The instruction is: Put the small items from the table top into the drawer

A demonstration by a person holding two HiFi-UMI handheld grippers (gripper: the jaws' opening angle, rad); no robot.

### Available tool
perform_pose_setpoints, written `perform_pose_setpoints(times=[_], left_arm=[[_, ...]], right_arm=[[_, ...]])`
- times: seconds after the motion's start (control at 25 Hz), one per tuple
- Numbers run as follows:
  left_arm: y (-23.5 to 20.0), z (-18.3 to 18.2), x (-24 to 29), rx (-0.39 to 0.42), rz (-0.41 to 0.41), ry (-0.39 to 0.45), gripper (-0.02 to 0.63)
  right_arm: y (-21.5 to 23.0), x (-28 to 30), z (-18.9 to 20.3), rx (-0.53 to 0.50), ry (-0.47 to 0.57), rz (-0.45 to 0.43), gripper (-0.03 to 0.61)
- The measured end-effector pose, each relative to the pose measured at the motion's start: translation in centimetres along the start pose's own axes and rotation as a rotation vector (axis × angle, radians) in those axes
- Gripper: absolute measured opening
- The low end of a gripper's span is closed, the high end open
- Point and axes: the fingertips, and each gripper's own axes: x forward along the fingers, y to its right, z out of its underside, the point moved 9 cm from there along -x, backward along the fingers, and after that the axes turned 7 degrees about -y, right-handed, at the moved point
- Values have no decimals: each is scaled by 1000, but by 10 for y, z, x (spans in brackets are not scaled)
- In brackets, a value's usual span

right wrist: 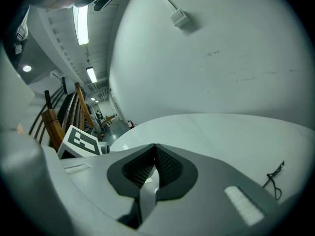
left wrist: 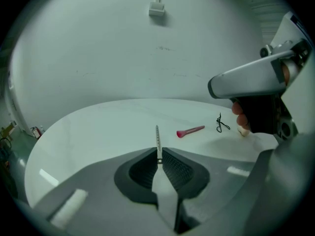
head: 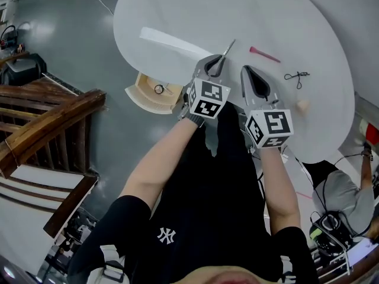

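Overhead, the left gripper (head: 217,65) is clamped on a slim metal file (head: 228,51) above the round white table (head: 177,10), the right gripper (head: 249,73) just beside it. A pink brush (head: 264,54), a black cord (head: 296,76) and a small beige piece (head: 302,105) lie on the top, and the open drawer (head: 139,96) juts out at left. Along the left gripper's jaws, the pads pinch the file, which sticks out past the tips, brush and cord beyond at right; along the right gripper's jaws, the pads meet with nothing between them.
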Motion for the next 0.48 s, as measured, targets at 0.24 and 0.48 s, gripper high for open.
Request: perform_pose_setpoints(times=[0.24,0.48], left_arm=[[-7,1,-45,-23,-16,50,31],[-19,23,-82,-47,-53,80,31]], right_arm=[[-30,-7,-9,-17,11,-12,25],[-66,-4,-5,-59,14,-36,25]])
